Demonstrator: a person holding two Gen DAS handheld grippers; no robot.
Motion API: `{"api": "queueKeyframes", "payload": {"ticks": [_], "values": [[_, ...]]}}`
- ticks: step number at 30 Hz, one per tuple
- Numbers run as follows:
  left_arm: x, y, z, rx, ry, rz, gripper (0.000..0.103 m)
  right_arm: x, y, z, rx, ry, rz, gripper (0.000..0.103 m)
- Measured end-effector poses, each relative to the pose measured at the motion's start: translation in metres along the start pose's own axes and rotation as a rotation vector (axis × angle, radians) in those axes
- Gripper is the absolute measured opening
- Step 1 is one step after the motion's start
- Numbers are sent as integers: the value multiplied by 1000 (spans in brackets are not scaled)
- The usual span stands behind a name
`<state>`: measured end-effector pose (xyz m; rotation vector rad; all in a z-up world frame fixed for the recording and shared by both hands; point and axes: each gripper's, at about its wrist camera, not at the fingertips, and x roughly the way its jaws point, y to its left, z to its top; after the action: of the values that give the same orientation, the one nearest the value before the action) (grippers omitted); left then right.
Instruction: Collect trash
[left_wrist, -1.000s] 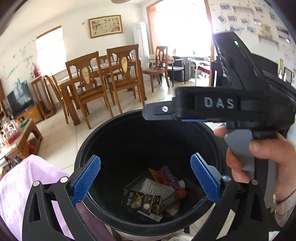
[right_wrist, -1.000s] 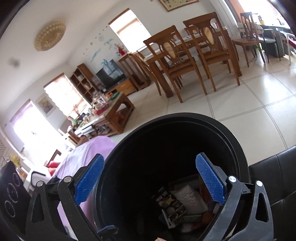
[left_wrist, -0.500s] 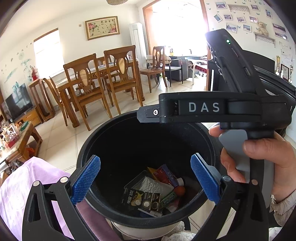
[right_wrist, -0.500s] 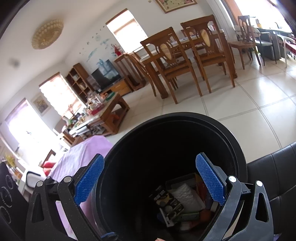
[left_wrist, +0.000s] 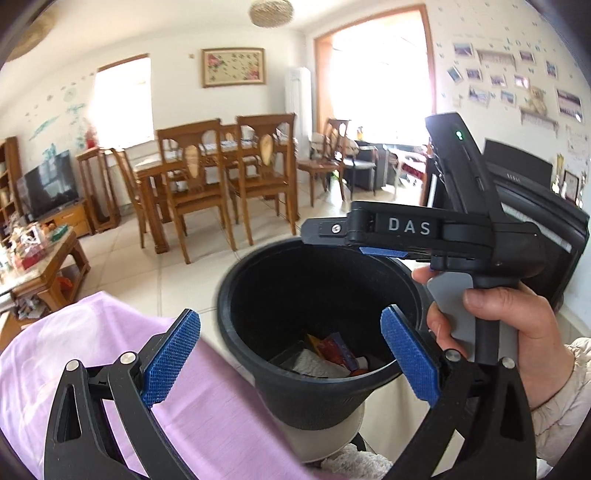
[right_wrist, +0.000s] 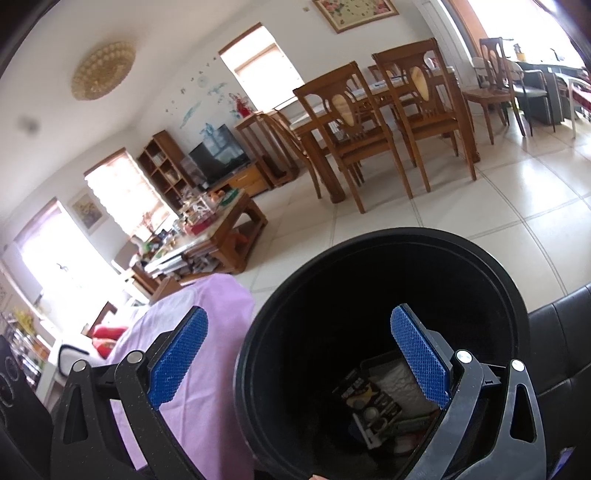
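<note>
Since a second ago both grippers have drawn up and back from the bin: in the left wrist view the black trash bin (left_wrist: 321, 332) now sits right of centre, its outer wall showing, where before it filled the lower frame.

Near: left gripper (left_wrist: 291, 354) fingers spread wide, nothing between the blue pads (left_wrist: 170, 357); one pad hangs over the purple cloth (left_wrist: 110, 350), the other over the bin's near rim. Right gripper (right_wrist: 301, 356) likewise splayed and empty, one pad over the cloth, one inside the bin mouth. In the left view the right gripper's body crosses the bin's far rim, held by the person's hand (left_wrist: 517, 332).

Trash (right_wrist: 384, 398) lies at the bin bottom: a battery blister card, a crinkled silver pouch, red and yellow wrappers (left_wrist: 332, 349). Judgement: all light, thin, crushable; foil likely slippery, card stiffer. Best taken by an edge or a raised corner, not flat faces. Deep bin walls would crowd the open fingers.

Bin stands on a pale, rounded base; exactly what that is, I cannot tell. Black leather seat (right_wrist: 561, 332) just to the right.

Far: cluttered coffee table (right_wrist: 214, 236), tiled floor, dining table with wooden chairs (left_wrist: 221, 173), television (left_wrist: 48, 184), bright windows. No loose trash visible nearby; task looks close to done.
</note>
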<state>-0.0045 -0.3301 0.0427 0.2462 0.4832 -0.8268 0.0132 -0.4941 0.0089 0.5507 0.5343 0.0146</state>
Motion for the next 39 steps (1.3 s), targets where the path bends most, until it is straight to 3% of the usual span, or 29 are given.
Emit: {"api": "queueKeyframes", "payload": {"ticks": [8, 12, 17, 22, 25, 29, 39], "values": [[-79, 80, -41, -166, -76, 205, 98, 24, 112, -22, -115, 9, 131, 98], [-130, 130, -71, -290, -112, 372, 98, 45, 183, -46, -201, 20, 214, 98], [-179, 179, -105, -373, -102, 587, 98, 68, 262, -84, -302, 10, 276, 98], [-209, 206, -130, -430, -98, 690, 98, 85, 318, -126, -394, 9, 293, 98], [-222, 215, -142, -461, -96, 722, 98, 92, 333, -143, -439, -21, 258, 98], [-225, 227, -152, -504, -98, 735, 98, 96, 338, -154, -495, -139, 179, 98], [-223, 224, -149, -498, -89, 784, 98, 91, 311, -162, -510, -217, 172, 98]]}}
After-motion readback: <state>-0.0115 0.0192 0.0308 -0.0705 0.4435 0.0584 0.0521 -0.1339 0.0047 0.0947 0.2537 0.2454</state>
